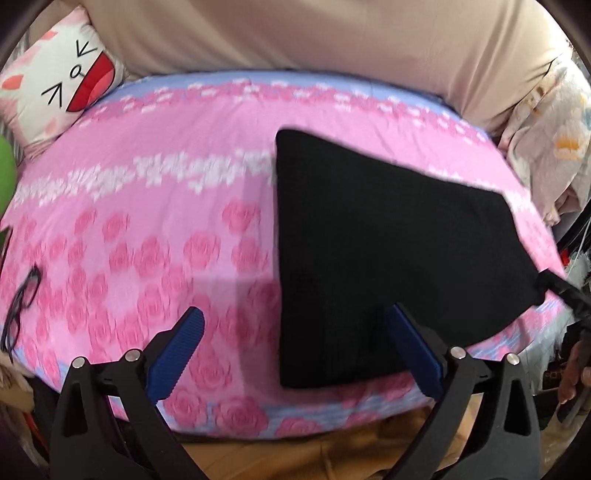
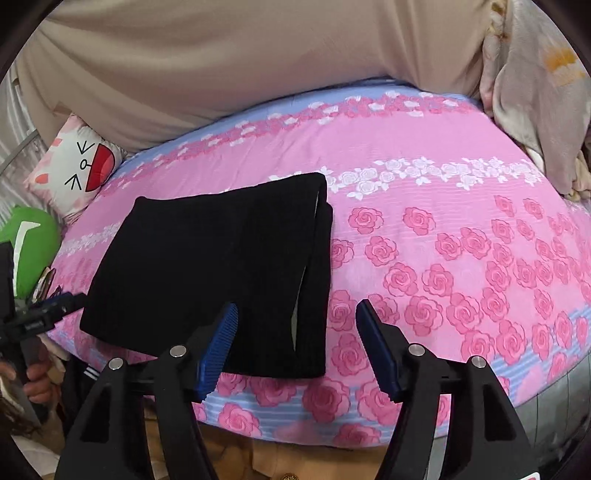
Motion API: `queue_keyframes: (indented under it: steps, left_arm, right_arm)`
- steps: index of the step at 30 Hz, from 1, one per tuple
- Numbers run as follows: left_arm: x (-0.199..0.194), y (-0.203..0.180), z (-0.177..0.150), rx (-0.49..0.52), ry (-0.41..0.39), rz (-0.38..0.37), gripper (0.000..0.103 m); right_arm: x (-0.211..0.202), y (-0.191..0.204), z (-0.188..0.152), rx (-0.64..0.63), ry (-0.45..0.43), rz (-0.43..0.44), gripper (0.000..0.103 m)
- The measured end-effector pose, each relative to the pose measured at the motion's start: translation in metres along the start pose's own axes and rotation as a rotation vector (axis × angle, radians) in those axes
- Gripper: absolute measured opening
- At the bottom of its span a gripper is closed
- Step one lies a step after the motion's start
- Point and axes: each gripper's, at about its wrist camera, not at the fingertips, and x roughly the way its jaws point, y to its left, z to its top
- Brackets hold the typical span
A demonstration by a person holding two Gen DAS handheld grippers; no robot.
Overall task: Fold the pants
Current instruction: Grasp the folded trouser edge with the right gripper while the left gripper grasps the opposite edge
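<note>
Black pants (image 1: pixel 380 254) lie folded into a compact stack on the pink rose-print bed sheet (image 1: pixel 147 229), near the bed's front edge. In the right wrist view the pants (image 2: pixel 218 266) show layered edges on their right side. My left gripper (image 1: pixel 295 325) is open and empty, above the front edge, its right finger over the pants' near left corner. My right gripper (image 2: pixel 297 317) is open and empty, hovering over the pants' near right corner. The other gripper shows at the edge of each view: the right one (image 1: pixel 565 291) and the left one (image 2: pixel 44 314).
A cat-face cushion (image 1: pixel 62 81) and a green object (image 2: pixel 33 243) sit at the bed's left. Black glasses (image 1: pixel 22 299) lie on the sheet at left. A beige padded headboard (image 1: pixel 295 33) stands behind. A crumpled pale blanket (image 2: pixel 535 96) lies at the right.
</note>
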Motion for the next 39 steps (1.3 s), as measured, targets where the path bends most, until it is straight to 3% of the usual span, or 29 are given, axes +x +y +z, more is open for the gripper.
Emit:
queue_keyframes:
  steps: [1,2,3,7,10,13,14,15,18,20,22,27,30,31,33,35,39]
  left_arm:
    - [0.003,-0.003,-0.004,0.012,0.005,0.017,0.097]
    - [0.005,-0.004,-0.006,0.014,0.007,0.022,0.097]
    - [0.008,-0.006,-0.007,0.014,0.011,0.02,0.097]
    - [0.023,-0.006,-0.013,0.008,0.03,0.028,0.098]
    - [0.028,0.001,-0.015,-0.028,0.042,-0.016,0.098]
    - [0.009,0.003,-0.013,-0.041,0.007,-0.059,0.098]
    - [0.001,0.003,-0.012,-0.035,-0.019,-0.064,0.098]
    - [-0.001,0.003,-0.011,-0.033,-0.031,-0.079,0.098]
    - [0.018,0.005,-0.012,-0.064,0.035,-0.122,0.098]
    - [0.033,0.007,-0.012,-0.097,0.08,-0.182,0.098]
    - [0.034,0.002,-0.011,-0.082,0.057,-0.179,0.098]
    - [0.046,-0.014,0.001,-0.061,0.076,-0.309,0.098]
    - [0.055,-0.02,0.011,-0.059,0.065,-0.326,0.097]
    - [0.058,-0.021,0.016,-0.06,0.061,-0.332,0.095]
    - [0.061,-0.019,0.021,-0.069,0.063,-0.311,0.063]
    - [0.052,-0.011,0.027,-0.083,0.054,-0.33,0.04]
    - [0.029,-0.002,0.017,-0.065,0.058,-0.352,0.036]
  right_arm:
    - [-0.003,0.005,-0.002,-0.02,-0.017,0.008,0.057]
    - [-0.004,0.01,-0.003,-0.04,-0.019,0.022,0.037]
    - [-0.004,0.015,-0.006,-0.048,-0.007,0.04,0.028]
    - [0.022,0.018,-0.018,-0.103,0.05,-0.009,0.028]
    - [0.025,0.003,-0.023,-0.033,0.04,0.049,0.031]
    - [0.012,-0.001,-0.016,0.029,0.041,0.07,0.043]
    - [0.01,0.0,-0.015,0.027,0.043,0.071,0.057]
    - [0.011,0.0,-0.014,0.023,0.049,0.067,0.065]
    - [0.025,-0.005,-0.019,0.05,0.09,0.069,0.068]
    - [0.038,-0.013,-0.022,0.118,0.123,0.143,0.068]
    - [0.041,-0.018,-0.024,0.166,0.129,0.198,0.071]
    - [0.049,-0.017,-0.018,0.19,0.131,0.273,0.081]
    - [0.059,-0.012,-0.01,0.176,0.123,0.289,0.082]
    - [0.061,-0.011,-0.008,0.177,0.121,0.298,0.08]
    - [0.067,-0.013,-0.004,0.192,0.111,0.318,0.05]
    - [0.066,-0.015,-0.001,0.215,0.105,0.358,0.04]
    - [0.037,-0.004,-0.002,0.177,0.084,0.395,0.038]
